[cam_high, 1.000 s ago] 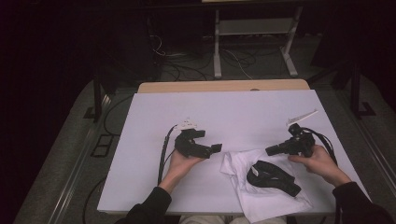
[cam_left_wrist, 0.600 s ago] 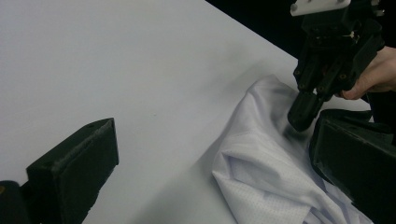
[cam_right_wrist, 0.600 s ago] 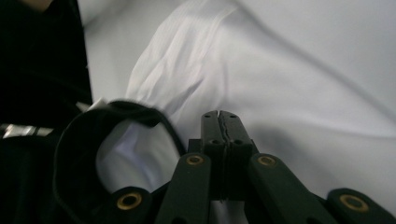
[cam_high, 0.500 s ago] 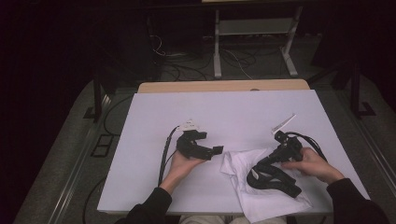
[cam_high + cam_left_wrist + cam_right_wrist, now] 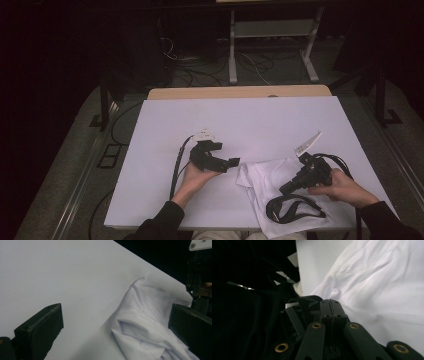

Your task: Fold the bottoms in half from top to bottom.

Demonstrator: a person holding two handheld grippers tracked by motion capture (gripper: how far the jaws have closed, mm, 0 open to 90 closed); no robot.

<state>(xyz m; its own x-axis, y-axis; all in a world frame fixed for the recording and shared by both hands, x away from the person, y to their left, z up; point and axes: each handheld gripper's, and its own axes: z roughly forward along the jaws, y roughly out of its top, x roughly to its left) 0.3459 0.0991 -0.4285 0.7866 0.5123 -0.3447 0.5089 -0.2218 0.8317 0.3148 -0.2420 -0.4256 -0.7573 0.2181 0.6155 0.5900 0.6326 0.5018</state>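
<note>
A crumpled white garment [image 5: 264, 181] lies at the near right of the white table [image 5: 250, 120]. Its black collar band [image 5: 295, 210] forms a loop on the cloth near the front edge. My right gripper [image 5: 284, 189] points left and down onto the garment, jaws shut at the top of that loop. In the right gripper view the shut gripper [image 5: 329, 305] presses against the ribbed black collar [image 5: 293, 316], with white cloth [image 5: 384, 287] beyond. My left gripper [image 5: 232, 162] is held just left of the garment, open and empty. Its view shows the garment's folded edge [image 5: 147, 322] between the wide-apart jaws.
The table's wooden far edge [image 5: 240, 92] borders a dark floor with cables [image 5: 180, 65] and a metal stand [image 5: 270, 47]. The left and far parts of the white surface [image 5: 62, 277] are bare. Black cables trail from both grippers.
My right gripper has moved left and toward the person onto the garment. The black collar changed from a bunched lump into a drawn-out loop nearer the front edge. The left gripper barely moved.
</note>
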